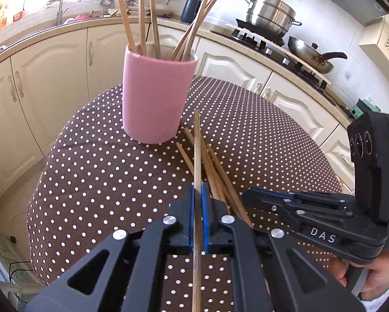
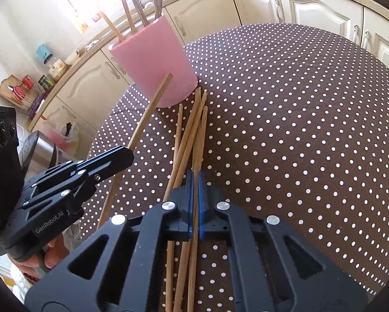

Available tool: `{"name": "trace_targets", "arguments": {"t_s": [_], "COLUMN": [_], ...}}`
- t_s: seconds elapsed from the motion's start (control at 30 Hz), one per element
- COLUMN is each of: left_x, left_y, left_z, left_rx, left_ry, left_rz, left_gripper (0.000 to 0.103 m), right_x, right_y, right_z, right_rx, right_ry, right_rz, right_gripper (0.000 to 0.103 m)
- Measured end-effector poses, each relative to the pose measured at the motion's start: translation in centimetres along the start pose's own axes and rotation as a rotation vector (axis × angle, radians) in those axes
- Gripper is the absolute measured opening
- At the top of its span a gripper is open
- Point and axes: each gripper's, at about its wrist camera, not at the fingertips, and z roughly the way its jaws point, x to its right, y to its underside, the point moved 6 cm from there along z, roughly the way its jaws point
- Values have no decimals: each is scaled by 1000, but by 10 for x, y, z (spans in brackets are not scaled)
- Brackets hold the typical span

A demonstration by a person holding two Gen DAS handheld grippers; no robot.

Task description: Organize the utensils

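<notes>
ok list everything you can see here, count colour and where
cup: one, pink, upright on the table's far side
chopsticks in cup: several, exact count unclear, light wood, standing and leaning out of the top
loose chopsticks: about five, light wood, lying in a pile on the table in front of the cup
held chopstick: one, light wood, raised above the pile, pointing toward the cup
table: one, brown cloth with white dots
steamer pot: one, steel, on the stove
pan: one, steel with black handle, on the stove
cabinets: cream, behind the table
left tongs: black with blue pads, shut on the held chopstick
right tongs: black with blue pads, shut on one chopstick of the pile
</notes>
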Motion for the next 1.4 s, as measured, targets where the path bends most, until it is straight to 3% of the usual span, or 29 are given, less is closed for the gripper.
{"name": "trace_targets", "arguments": {"t_s": [0.7, 0.93, 1.03, 1.07, 1.1, 1.23, 1.3, 1.4], "left_x": [-2, -5, -6, -8, -8, -12, -12, -10], "left_y": [-2, -1, -1, 0, 0, 2, 1, -2], "left_z": [5, 13, 20, 23, 25, 35, 40, 46], "left_rx": [-21, -41, -68, -84, -94, -144, -155, -175], "left_ry": [5, 0, -25, -40, -50, -98, -101, -109], "left_rz": [-16, -11, -16, -16, -17, -19, -23, -16], "left_gripper": [6, 6, 6, 6, 6, 6, 6, 6], "right_x": [-2, -12, -15, -17, -18, -23, -26, -31], "right_y": [-10, -21, -20, -20, -20, -20, -22, -24], "right_z": [25, 34, 37, 36, 37, 43, 46, 50], "right_rx": [-81, -97, -105, -103, -101, -126, -144, -164], "right_ry": [83, 146, 195, 197, 204, 231, 223, 226], "right_rz": [-13, -48, -79, -87, -94, -141, -146, -156], "right_gripper": [4, 5, 26, 39, 42, 41, 32, 27]}}
